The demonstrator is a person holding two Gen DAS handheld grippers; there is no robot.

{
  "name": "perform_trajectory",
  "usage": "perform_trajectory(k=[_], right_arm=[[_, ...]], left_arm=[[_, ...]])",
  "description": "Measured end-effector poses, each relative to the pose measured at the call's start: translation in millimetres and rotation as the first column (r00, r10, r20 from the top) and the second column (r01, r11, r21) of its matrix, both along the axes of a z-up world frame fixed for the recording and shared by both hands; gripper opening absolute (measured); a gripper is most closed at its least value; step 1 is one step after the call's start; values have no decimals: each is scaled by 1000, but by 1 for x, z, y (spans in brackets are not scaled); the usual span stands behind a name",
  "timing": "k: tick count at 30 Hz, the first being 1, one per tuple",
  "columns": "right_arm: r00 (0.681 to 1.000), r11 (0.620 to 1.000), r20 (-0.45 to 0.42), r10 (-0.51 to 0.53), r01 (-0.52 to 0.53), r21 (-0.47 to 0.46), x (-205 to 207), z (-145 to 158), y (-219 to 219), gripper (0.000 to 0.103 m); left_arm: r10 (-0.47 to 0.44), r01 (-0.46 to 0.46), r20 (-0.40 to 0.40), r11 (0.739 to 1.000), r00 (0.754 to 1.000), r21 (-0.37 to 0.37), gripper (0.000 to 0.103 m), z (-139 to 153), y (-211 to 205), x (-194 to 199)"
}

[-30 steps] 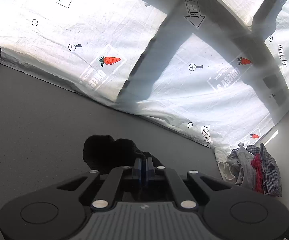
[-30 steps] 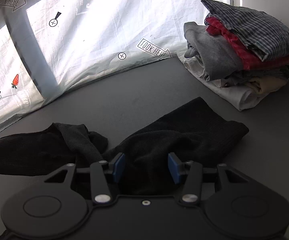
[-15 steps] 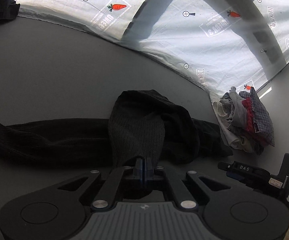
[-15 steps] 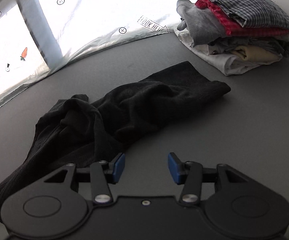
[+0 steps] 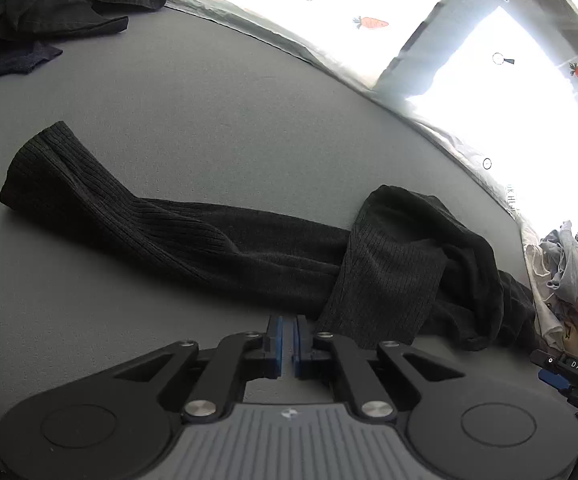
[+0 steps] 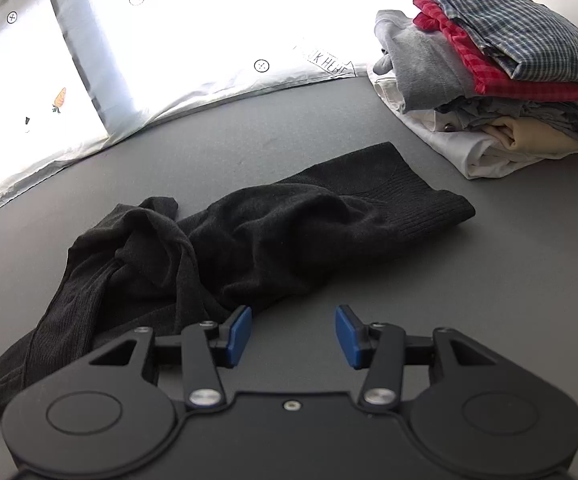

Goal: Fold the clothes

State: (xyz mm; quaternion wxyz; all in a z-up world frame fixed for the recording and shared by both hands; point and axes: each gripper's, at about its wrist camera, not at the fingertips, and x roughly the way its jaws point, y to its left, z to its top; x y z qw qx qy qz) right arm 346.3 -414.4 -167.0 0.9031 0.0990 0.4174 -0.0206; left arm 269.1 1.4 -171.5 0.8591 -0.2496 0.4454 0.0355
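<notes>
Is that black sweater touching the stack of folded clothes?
Apart. The right wrist view shows bare grey table between the black sweater and the stack of folded clothes.

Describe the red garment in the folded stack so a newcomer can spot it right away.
Start at the grey table and look to its far right corner, where a stack of folded clothes sits beside the white printed sheet. The red checked garment lies second from the top, under the blue plaid shirt and above the grey sweatshirt. It is the only bright red piece.

left wrist: I look down, close over grey table (image 5: 209, 92) | right wrist: same tilt | shared: black garment (image 5: 249, 252), folded pile (image 6: 501, 80)
</notes>
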Motion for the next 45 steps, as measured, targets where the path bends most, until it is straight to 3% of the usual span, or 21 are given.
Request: perform_trajectory(k=[5, 6, 12, 14, 19, 22, 23, 24, 26, 27, 28, 29, 30, 33, 36, 45], right_arm=[[996, 998, 68, 53, -52, -21, 44, 9, 3, 26], [995, 998, 73, 63, -61, -24, 54, 9, 4, 25], [993, 992, 26, 111, -109, -62, 128, -2, 6, 27], [994, 993, -8, 111, -111, -49, 151, -10, 5, 41], [993, 997, -87, 74, -72, 24, 192, -33, 5, 49], [989, 998, -135, 65, -67, -6, 200, -45, 12, 48], [990, 998, -126, 66, -69, -14, 198, -46, 12, 41], [991, 997, -116, 68, -71, -22, 196, -46, 12, 38], [993, 996, -95, 71, -75, -37, 192, -47, 13, 1], [994, 996, -84, 73, -77, -45, 190, -47, 13, 1], [995, 997, -77, 62, -64, -30, 188, -46, 9, 1], [996, 999, -71, 50, -51, -13, 186, -45, 5, 1], [997, 999, -64, 38, -38, 5, 185, -44, 1, 0], [999, 999, -39, 17, -16, 43, 178, -37, -8, 0], [1000, 1000, 31, 5, -6, 21, 165, -21, -6, 0], [982, 999, 180, -54, 53, 9, 118, 19, -16, 0]], left_arm=[[-62, 64, -35, 997, 997, 40, 25, -7, -23, 52], [-74, 76, -43, 996, 996, 45, 29, -10, -27, 63], [-145, 152, -77, 984, 986, 92, 38, -23, -47, 138], [-173, 182, -82, 975, 982, 127, 43, -28, -56, 163], [-251, 262, -89, 951, 964, 163, 49, -42, -80, 213], [-270, 283, -91, 942, 959, 181, 53, -47, -96, 228], [-279, 290, -85, 937, 957, 196, 54, -48, -100, 230], [-283, 295, -84, 932, 955, 213, 52, -48, -105, 231], [-276, 287, -78, 926, 958, 247, 46, -49, -109, 232], [-270, 280, -75, 923, 960, 265, 26, -49, -110, 231], [-262, 272, -71, 926, 962, 261, 16, -48, -107, 231], [-254, 262, -67, 933, 965, 246, 13, -47, -103, 230], [-245, 253, -63, 940, 967, 231, 2, -46, -100, 230], [-198, 197, -15, 959, 980, 203, 0, -33, -86, 220], [-171, 160, 56, 972, 984, 170, 0, -10, -75, 205], [-144, 121, 181, 984, 973, 134, 0, 37, -71, 162]])
